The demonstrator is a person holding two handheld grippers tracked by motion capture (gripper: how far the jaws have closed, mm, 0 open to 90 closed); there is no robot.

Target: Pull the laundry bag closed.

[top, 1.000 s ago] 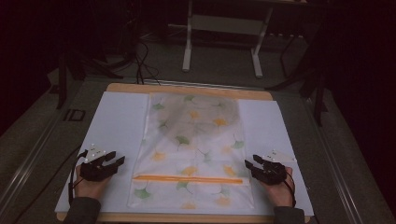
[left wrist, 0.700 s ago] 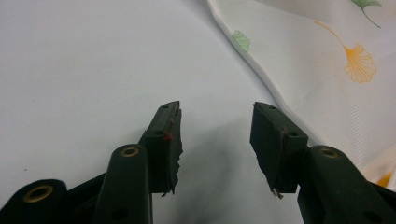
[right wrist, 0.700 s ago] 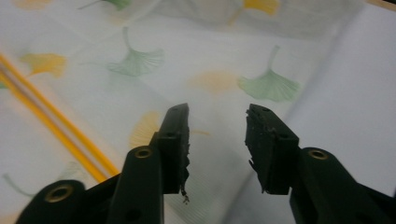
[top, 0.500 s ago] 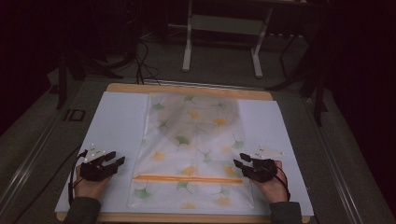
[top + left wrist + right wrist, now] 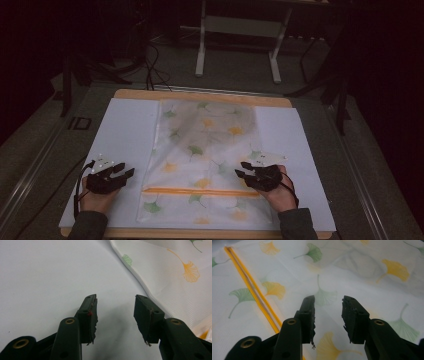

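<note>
The right gripper (image 5: 246, 170) has moved in from the right margin of the white mat (image 5: 125, 125) onto the leaf-printed bag (image 5: 210, 150), and its jaws have just been closing partway with nothing caught between them. The left gripper (image 5: 122, 171) has kept its place on the bare mat beside the bag's left edge.

The wooden table (image 5: 200, 95) carries the mat, and the bag lies flat along the middle of it, translucent white with green and yellow ginkgo leaves, running from the far edge to the near edge. An orange zipper strip (image 5: 200, 191) crosses it near the person, and it looks shut along its whole length.

In the right gripper view the right gripper (image 5: 328, 305) hangs over the fabric with a moderate gap, the zipper (image 5: 254, 290) just to its left. In the left gripper view the left gripper (image 5: 115, 305) stands wide apart and empty above the mat (image 5: 45, 272), the bag's edge (image 5: 140, 282) just to its right.

The work seems barely begun: nothing is gripped yet and the bag lies undisturbed. Taking hold of the fabric or zipper is what remains.
</note>
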